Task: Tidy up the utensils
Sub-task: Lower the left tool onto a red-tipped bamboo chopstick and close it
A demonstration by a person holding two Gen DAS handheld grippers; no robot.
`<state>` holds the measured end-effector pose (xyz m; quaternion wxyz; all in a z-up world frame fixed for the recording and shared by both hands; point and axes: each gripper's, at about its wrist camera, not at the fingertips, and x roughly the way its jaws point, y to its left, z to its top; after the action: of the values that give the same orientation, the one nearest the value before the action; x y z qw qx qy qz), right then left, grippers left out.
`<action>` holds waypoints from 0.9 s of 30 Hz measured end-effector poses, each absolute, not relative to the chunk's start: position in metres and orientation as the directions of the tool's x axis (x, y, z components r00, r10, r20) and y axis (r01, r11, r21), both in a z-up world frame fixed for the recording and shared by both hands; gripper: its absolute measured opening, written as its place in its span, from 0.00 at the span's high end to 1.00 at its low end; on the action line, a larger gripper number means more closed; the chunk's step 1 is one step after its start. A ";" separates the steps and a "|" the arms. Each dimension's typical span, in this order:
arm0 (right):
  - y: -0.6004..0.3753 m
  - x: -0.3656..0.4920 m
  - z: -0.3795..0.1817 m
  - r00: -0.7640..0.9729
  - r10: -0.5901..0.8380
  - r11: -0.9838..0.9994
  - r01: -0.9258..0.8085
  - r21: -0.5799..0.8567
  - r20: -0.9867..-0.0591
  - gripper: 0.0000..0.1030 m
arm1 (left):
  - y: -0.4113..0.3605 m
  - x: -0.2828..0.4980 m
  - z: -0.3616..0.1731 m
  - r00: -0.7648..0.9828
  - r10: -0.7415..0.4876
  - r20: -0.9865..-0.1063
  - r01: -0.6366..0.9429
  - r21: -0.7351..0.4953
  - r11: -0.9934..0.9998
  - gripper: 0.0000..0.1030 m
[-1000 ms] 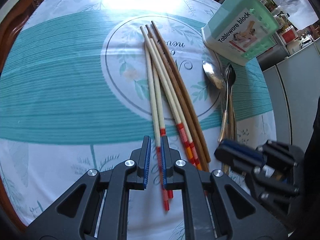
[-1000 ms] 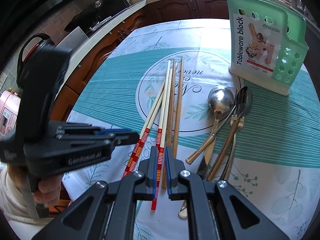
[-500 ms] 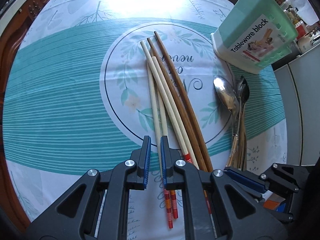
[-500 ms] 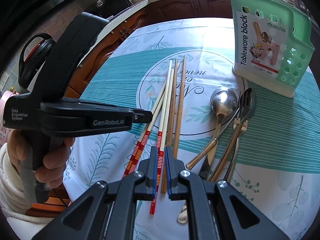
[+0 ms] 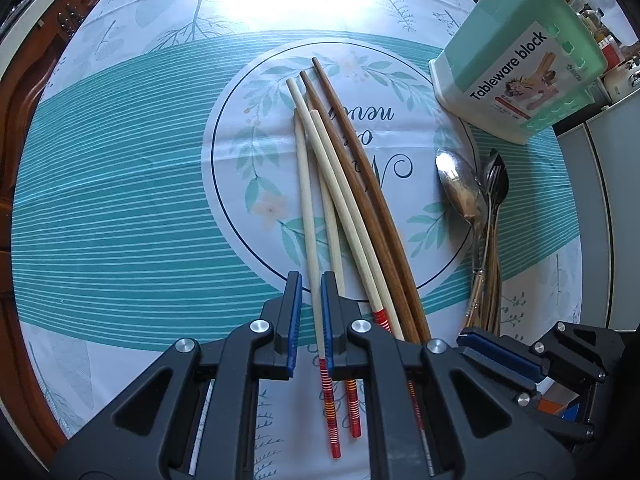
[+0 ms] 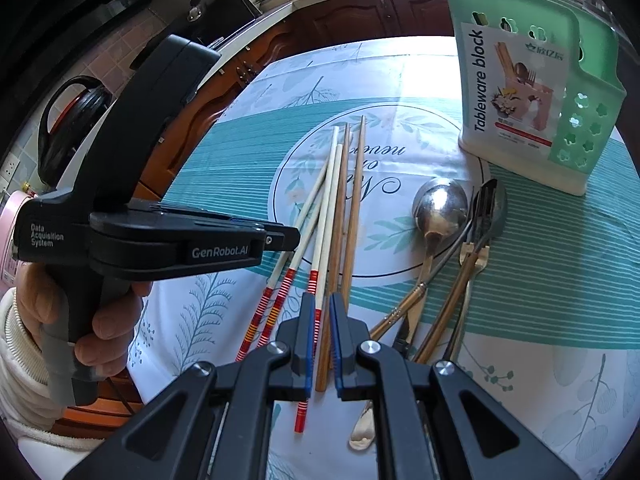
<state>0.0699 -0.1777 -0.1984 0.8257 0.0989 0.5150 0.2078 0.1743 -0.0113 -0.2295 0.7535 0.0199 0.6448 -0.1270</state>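
Chopsticks (image 5: pixel 320 216) lie bundled — both grippers' jaws slightly parted above them.

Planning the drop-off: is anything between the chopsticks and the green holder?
Nothing visible stands between the pale red-banded chopsticks and the green plastic tableware holder; the steel spoon lies nearer, to the right.

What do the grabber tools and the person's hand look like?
Both are black plastic with silver bolts and blue-padded fingers. The left gripper has white lettering, "GenRobot.AI" and "Data Acquisition System", and a grey handle. The left hand wears a cream knitted sleeve. The right gripper looks the same.
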 end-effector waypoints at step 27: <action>-0.181 0.068 -0.196 0.391 0.461 0.887 -0.238 0.396 -0.797 0.93 | -0.032 0.190 -0.239 0.068 -0.088 -0.994 0.228 -0.071 0.971 0.87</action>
<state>0.0675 -0.1814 -0.1961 0.8266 0.1094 0.5100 0.2112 0.1897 -0.0318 -0.2387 0.7288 0.0517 0.6741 -0.1084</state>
